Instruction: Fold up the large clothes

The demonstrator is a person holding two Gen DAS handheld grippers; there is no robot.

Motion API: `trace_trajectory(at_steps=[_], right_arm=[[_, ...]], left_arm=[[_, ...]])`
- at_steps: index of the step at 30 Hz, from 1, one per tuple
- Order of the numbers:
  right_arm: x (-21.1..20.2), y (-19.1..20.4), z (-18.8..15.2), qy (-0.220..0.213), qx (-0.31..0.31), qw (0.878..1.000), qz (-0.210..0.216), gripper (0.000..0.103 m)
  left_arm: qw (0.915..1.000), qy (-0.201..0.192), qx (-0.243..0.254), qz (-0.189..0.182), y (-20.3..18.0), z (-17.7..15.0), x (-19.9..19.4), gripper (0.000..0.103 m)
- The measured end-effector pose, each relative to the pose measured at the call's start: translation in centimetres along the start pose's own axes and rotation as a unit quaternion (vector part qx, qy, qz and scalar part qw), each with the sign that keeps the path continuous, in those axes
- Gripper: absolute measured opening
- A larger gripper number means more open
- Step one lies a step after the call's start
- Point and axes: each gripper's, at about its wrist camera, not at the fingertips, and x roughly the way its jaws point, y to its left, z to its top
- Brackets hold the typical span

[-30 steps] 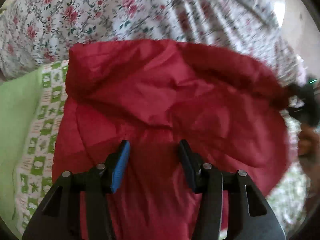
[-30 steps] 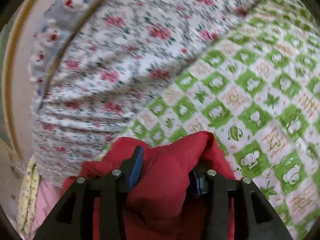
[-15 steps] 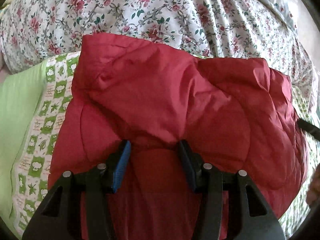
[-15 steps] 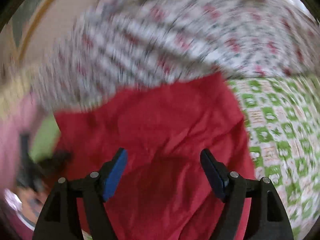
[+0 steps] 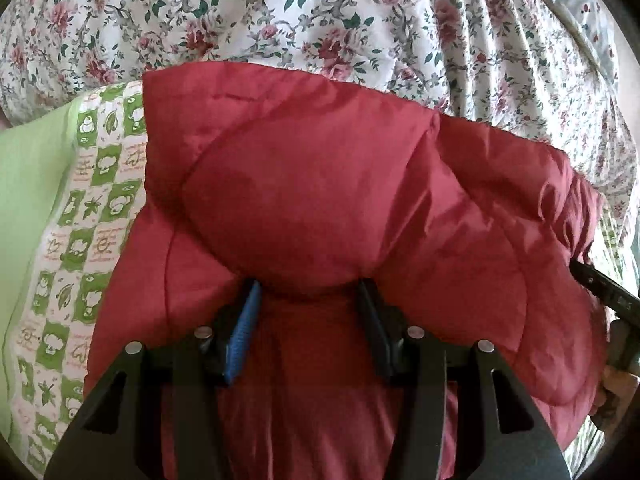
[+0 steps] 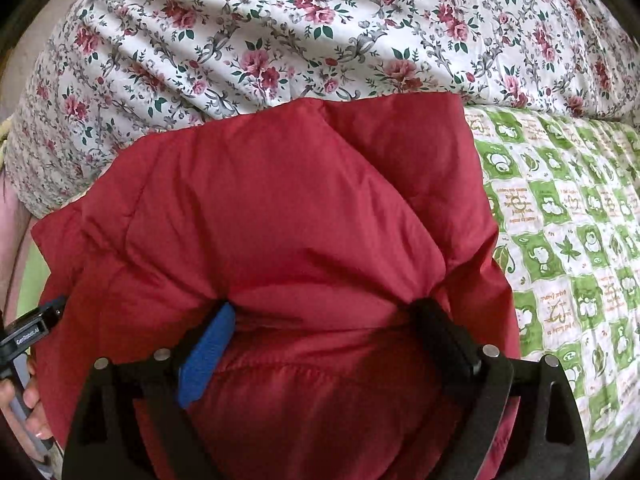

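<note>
A red padded jacket lies folded in a thick bundle on the bed; it also fills the right wrist view. My left gripper is open and pushed against the bundle's near side, with puffed fabric bulging over its fingertips. My right gripper is open wider and also pressed into the near side, with red fabric between its jaws but not pinched. Each gripper shows at the edge of the other's view: the right one in the left wrist view, the left one in the right wrist view.
The jacket rests on a green and white checked sheet, also seen in the left wrist view. A rose-patterned quilt is heaped right behind the jacket, as the right wrist view also shows. A plain green cloth lies at the left.
My right gripper has let go of the red fabric it held, opened wide and swung round onto the bundle. The folded part has dropped flat. My left gripper has pushed in closer.
</note>
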Motion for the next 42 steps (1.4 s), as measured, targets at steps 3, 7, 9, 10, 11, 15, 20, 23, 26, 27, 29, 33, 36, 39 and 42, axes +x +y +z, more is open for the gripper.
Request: trace_trajectory(at_steps=[3,7,9,10,11,15,20,23,26,27,29,33,36,39,42], right_arm=[[0.1,0.3,0.0,-0.001,-0.001,1.0,0.002,0.092],[0.0,0.3,-0.2,-0.009,0.0,1.0,0.004,0.092],[-0.7,0.2,-0.4,-0.017,0.002,1.0,0.008,0.092],[-1.1,0.1,-0.5,-0.02,0.004,1.0,0.011,0.092],[-1.5,0.0,-0.6,-0.023,0.006,1.0,0.014,0.092],[-3.9,-0.5,-1.1,-0.036,0.02,0.999,0.033,0.092],[-6.4,-1.0,-1.9,-0.042,0.021,0.998,0.046,0.093],[-7.9,-1.7,-2.5,-0.043,0.025,0.997,0.053,0.094],[-8.7,-2.8,-3.0,-0.039,0.032,0.997,0.056,0.094],[-8.9,-3.2,-3.1,-0.035,0.036,0.997,0.059,0.094],[-9.2,-4.2,-3.4,-0.03,0.045,0.997,0.062,0.094],[-9.7,-6.4,-4.1,-0.028,0.066,0.995,0.066,0.094],[-9.6,-8.0,-4.6,-0.022,0.088,0.993,0.08,0.094],[-9.1,-9.0,-5.0,-0.014,0.107,0.989,0.105,0.094],[-8.3,-9.4,-5.4,0.001,0.119,0.984,0.13,0.094]], left_arm=[[0.9997,-0.005,-0.009,-0.023,0.5,-0.3,-1.7,0.05],[0.9985,-0.02,-0.023,-0.045,1.8,-1.5,-4.9,0.049],[0.9984,-0.026,-0.027,-0.042,2.2,-2.1,-6.0,0.05],[0.9984,-0.029,-0.027,-0.04,2.5,-2.5,-6.4,0.05],[0.9984,-0.03,-0.026,-0.041,2.7,-2.7,-6.7,0.05],[0.9981,-0.029,-0.031,-0.045,3.6,-3.4,-7.5,0.05],[0.9973,-0.033,-0.037,-0.055,4.1,-3.8,-8.2,0.05],[0.997,-0.032,-0.037,-0.06,4.4,-4.0,-8.5,0.05],[0.9964,-0.034,-0.039,-0.068,4.8,-4.1,-8.8,0.05],[0.9959,-0.035,-0.039,-0.073,4.9,-4.1,-8.9,0.052],[0.9952,-0.04,-0.045,-0.078,5.5,-4.2,-9.3,0.065],[0.9935,-0.046,-0.064,-0.083,7.2,-4.2,-9.7,0.069],[0.9929,-0.041,-0.076,-0.081,8.3,-4.2,-9.5,0.069],[0.9916,-0.03,-0.092,-0.086,9.4,-4.2,-8.9,0.069],[0.9877,-0.02,-0.117,-0.102,10.6,-4.4,-8.1,0.069]])
